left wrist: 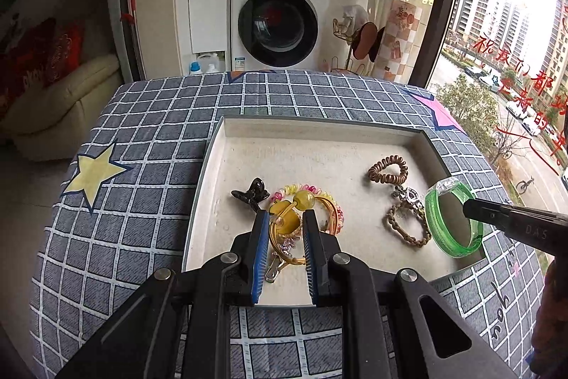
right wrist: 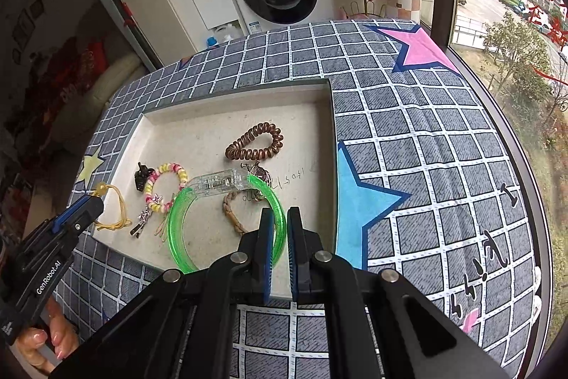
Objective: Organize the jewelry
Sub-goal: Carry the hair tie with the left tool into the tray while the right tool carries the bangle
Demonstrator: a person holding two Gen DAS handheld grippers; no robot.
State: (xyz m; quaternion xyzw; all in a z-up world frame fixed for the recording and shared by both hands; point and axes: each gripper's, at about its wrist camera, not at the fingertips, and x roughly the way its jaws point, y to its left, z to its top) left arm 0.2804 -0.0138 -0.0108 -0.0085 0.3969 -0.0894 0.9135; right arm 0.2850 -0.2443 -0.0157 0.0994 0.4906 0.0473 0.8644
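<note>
Left wrist view: left gripper point(left wrist: 284, 219) pinches yellow bead hair tie point(left wrist: 284, 214), cord loop trailing toward camera, above tray point(left wrist: 213, 187) on checked cloth point(left wrist: 149, 130). Black claw clip point(left wrist: 250, 194) just left; brown coil tie point(left wrist: 387, 170), braided bracelet point(left wrist: 408, 226) further right. Right gripper point(right wrist: 280, 219) clamps translucent green bangle point(right wrist: 181, 229), tilted on edge, clear clasp far side.

Checked star-print cloth point(left wrist: 149, 116) covers surface w/ shallow grey tray point(left wrist: 213, 166) sitting directly on it.
</note>
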